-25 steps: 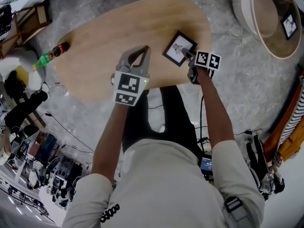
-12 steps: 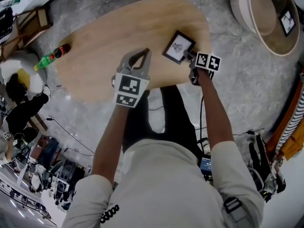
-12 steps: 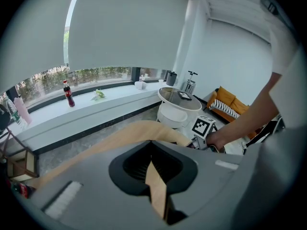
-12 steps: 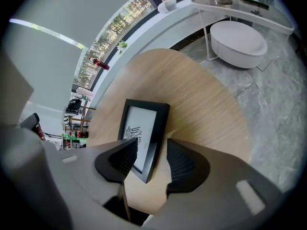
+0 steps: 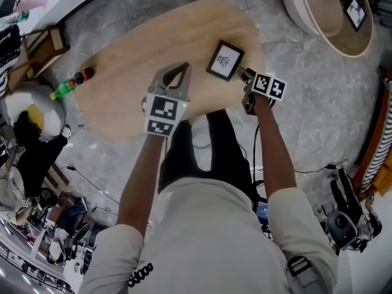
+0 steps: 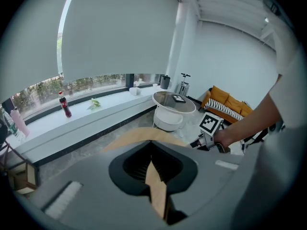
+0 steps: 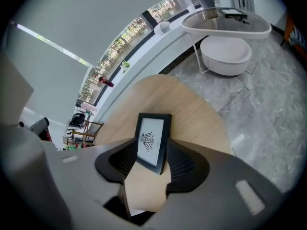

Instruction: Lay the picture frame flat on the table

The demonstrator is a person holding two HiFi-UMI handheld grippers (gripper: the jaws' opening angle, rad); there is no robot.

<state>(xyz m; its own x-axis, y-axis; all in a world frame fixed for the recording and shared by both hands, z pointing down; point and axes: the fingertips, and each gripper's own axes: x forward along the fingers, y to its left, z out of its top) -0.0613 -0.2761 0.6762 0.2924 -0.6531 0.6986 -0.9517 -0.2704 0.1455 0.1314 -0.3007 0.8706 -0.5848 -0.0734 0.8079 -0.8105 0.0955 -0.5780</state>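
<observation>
Frame (image 5: 225, 60) lies flat near the desk's (image 5: 128, 54) right edge, beneath the right gripper's (image 5: 244, 73) just-opened jaws, nothing between them; left gripper's (image 5: 177, 68) jaws closed, empty, over bare wood; basket (image 5: 301, 14) stands well clear

The picture frame (image 5: 224, 60) lies flat on the desk (image 5: 153, 48), toward the desk's right end, upper centre of the head view. A bottle (image 5: 73, 83) lies on the floor just beside the desk's left end. A round side table (image 5: 334, 32) stands at upper right, well apart from the desk.
</observation>
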